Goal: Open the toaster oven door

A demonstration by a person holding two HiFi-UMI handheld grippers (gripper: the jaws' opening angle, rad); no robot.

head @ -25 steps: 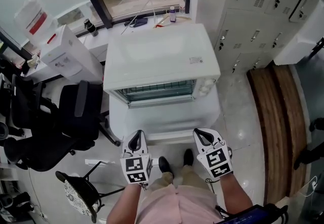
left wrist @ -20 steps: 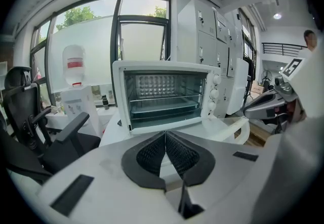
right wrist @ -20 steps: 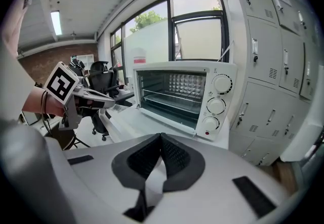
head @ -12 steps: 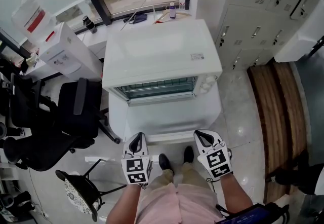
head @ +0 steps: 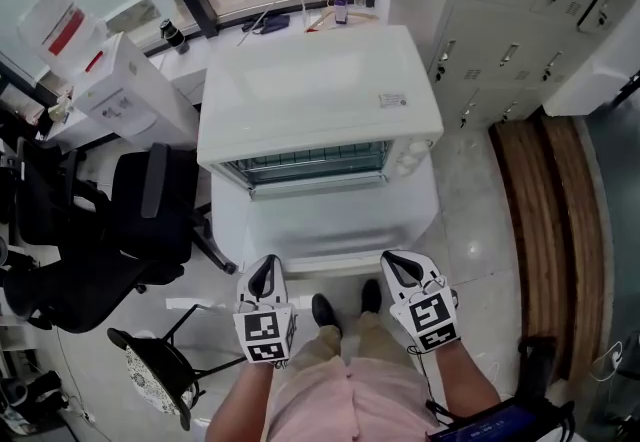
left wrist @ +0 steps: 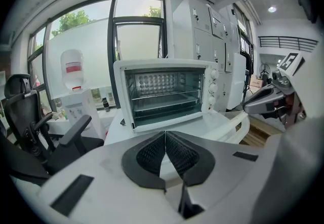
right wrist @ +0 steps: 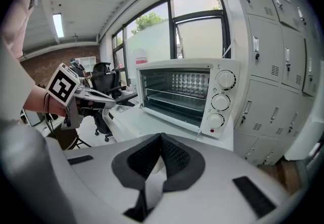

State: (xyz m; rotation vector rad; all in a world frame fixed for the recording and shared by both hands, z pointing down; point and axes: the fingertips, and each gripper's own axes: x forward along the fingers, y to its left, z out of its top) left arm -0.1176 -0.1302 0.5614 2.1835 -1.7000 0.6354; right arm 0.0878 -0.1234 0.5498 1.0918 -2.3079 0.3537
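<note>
The white toaster oven [head: 320, 100] stands on a white table, and its door [head: 325, 225] hangs open and lies flat toward me. The wire rack inside shows in the left gripper view, where the oven [left wrist: 167, 91] is straight ahead. In the right gripper view the oven [right wrist: 187, 91] shows its three knobs [right wrist: 221, 101] on the right side. My left gripper [head: 263, 275] and right gripper [head: 398, 268] hover side by side just short of the door's front edge, apart from it. Both are shut with nothing between their pads. The left gripper [left wrist: 165, 134] and right gripper [right wrist: 161, 137] point at the oven.
A black office chair [head: 130, 220] and a round stool [head: 150, 380] stand to the left. Grey lockers [head: 510, 40] line the right side, with a wooden bench [head: 550, 220] in front of them. A white box [head: 120, 95] sits at the back left. Small bottles [head: 342, 5] stand on the window sill.
The head view has shifted a little, so the oven sits slightly lower in the picture. Both grippers stay shut, in almost the same place.
</note>
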